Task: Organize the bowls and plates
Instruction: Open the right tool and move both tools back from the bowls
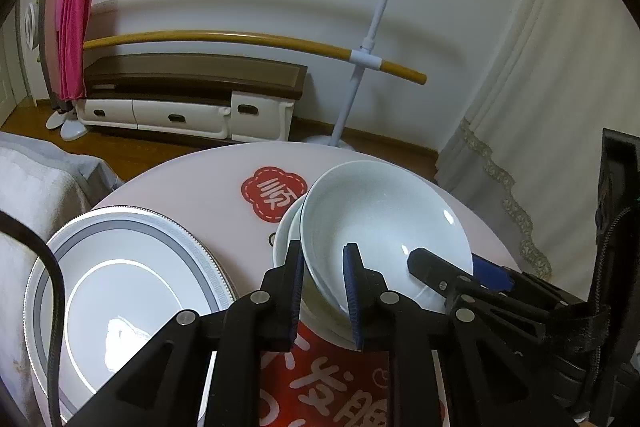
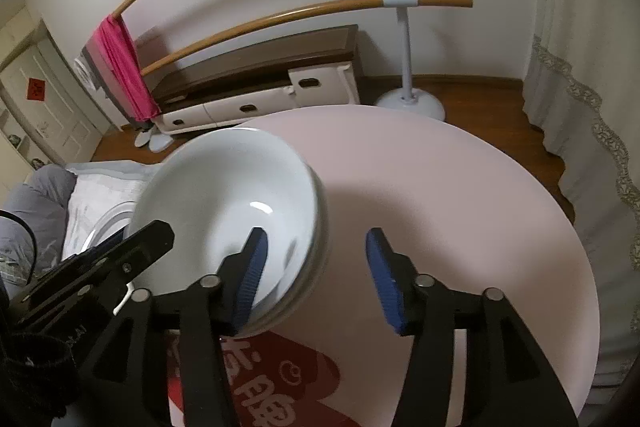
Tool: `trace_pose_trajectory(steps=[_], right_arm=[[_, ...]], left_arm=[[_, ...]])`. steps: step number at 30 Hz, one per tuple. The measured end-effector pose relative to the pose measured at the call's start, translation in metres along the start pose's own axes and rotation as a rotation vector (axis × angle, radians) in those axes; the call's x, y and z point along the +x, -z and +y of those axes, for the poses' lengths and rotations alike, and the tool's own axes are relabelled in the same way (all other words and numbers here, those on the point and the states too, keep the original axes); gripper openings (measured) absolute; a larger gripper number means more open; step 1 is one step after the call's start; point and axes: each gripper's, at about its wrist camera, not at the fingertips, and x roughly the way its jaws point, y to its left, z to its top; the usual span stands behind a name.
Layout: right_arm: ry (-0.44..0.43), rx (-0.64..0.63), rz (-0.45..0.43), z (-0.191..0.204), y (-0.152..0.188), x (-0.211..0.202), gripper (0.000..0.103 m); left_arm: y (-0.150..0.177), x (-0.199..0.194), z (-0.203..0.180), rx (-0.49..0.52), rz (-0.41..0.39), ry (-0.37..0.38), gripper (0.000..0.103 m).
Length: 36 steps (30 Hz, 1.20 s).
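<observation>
Left gripper pinching near rim of top bowl, right gripper half open astride its right rim, clear of it.

At frame centre the left gripper straddles the near rim of the top bowl, which is nested in a stack. The right gripper reaches in from the lower right. A plate lies lower left on the pink table.
</observation>
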Motion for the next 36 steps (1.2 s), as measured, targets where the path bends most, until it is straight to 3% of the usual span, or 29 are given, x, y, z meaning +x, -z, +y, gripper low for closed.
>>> trace_pose_trajectory(steps=[4,7,9,15,23,27,36], right_arm=[[-0.004,-0.003,0.000,0.005,0.001,0.000,0.053],[-0.021,0.006,-0.008,0.006,0.002,-0.003,0.053],[-0.028,0.013,-0.018,0.005,0.004,-0.007,0.054],[-0.060,0.036,-0.041,0.006,0.010,-0.026,0.063],[-0.127,0.061,-0.144,0.013,0.034,-0.083,0.078],[-0.149,0.049,-0.195,0.022,0.052,-0.112,0.079],[-0.134,0.005,-0.266,0.031,0.090,-0.156,0.079]], left_arm=[[0.001,-0.002,0.005,-0.011,0.004,-0.009,0.021],[0.001,-0.006,0.007,-0.018,-0.004,-0.014,0.030],[0.001,-0.010,0.009,-0.026,-0.009,-0.013,0.046],[0.012,-0.035,0.014,-0.034,-0.048,-0.012,0.066],[0.052,-0.092,0.012,-0.009,-0.154,-0.048,0.077],[0.077,-0.121,0.007,0.022,-0.203,-0.067,0.081],[0.133,-0.178,-0.004,0.084,-0.285,-0.117,0.101]])
